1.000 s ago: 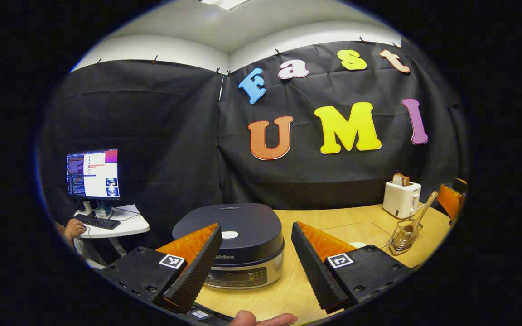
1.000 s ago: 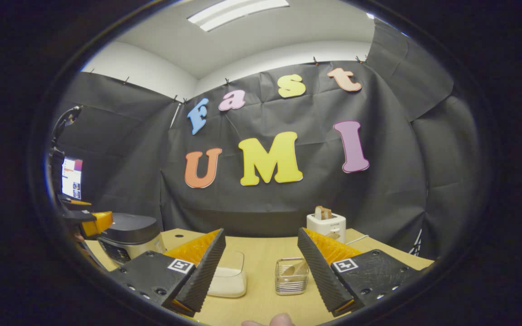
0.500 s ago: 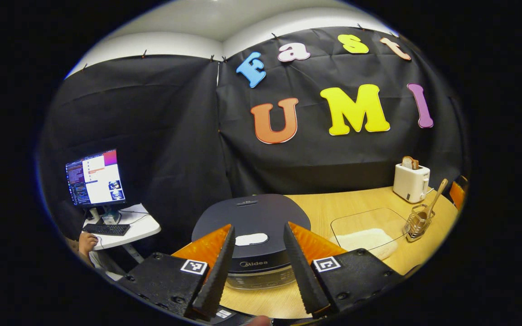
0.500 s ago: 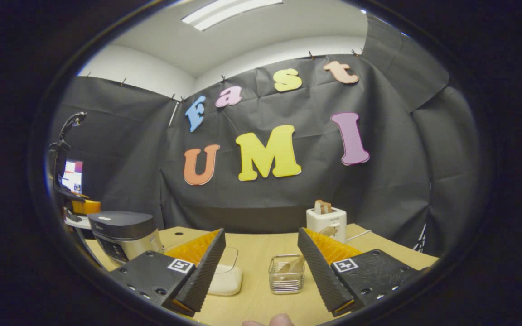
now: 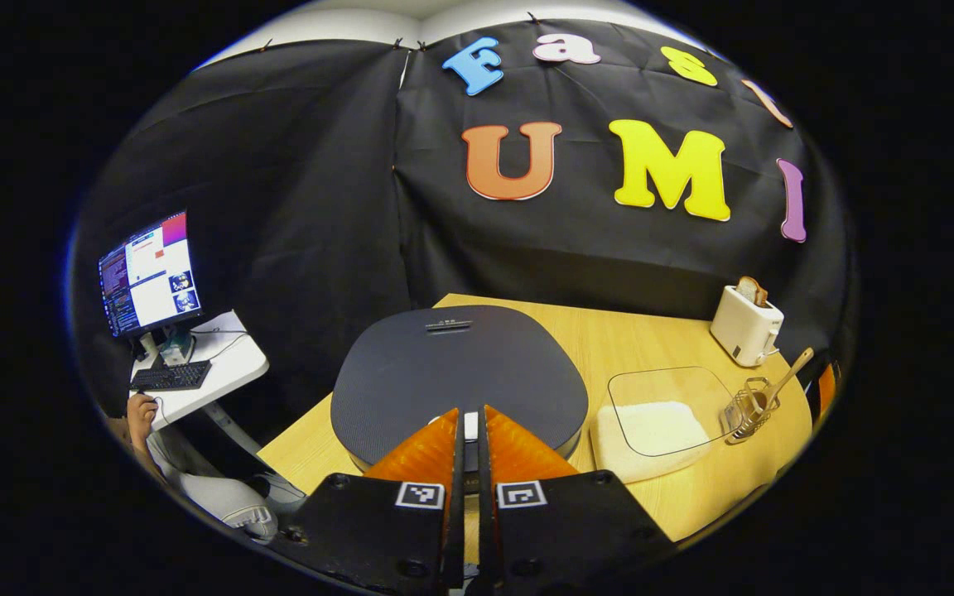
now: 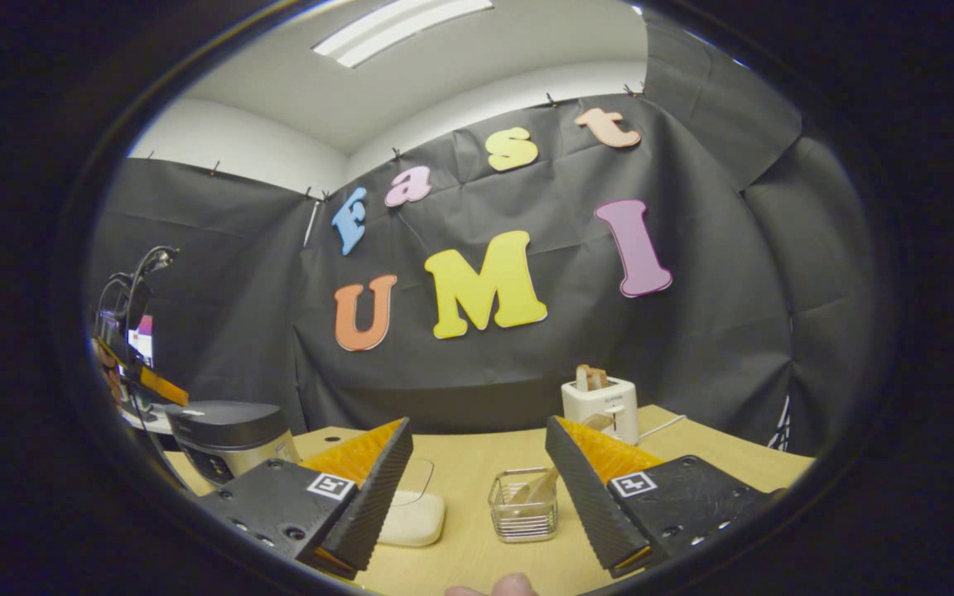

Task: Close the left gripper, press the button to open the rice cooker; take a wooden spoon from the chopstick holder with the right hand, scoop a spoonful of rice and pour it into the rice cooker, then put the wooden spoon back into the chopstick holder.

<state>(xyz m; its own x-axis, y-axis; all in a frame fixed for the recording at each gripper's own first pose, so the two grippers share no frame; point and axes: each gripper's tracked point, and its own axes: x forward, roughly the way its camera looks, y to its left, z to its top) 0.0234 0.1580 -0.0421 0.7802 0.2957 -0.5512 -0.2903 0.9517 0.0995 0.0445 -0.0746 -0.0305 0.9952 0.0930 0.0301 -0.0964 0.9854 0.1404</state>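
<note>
Rice cooker at the table's near-left corner, lid down, pale release button at the lid's front edge. Left gripper poised right over that button, fingers pressed together with nothing between them. Best pressed straight down with the joined tips centred on the button, firm enough to trip the latch, then lifted clear of the rising lid. Beside the cooker to its right, a clear dish of rice; next to that, the wire chopstick holder with the wooden spoon leaning out. White toaster farther back. Right gripper spread wide, empty, aimed toward the holder, well short of it. Monitor on a side desk, off to the left.
</note>
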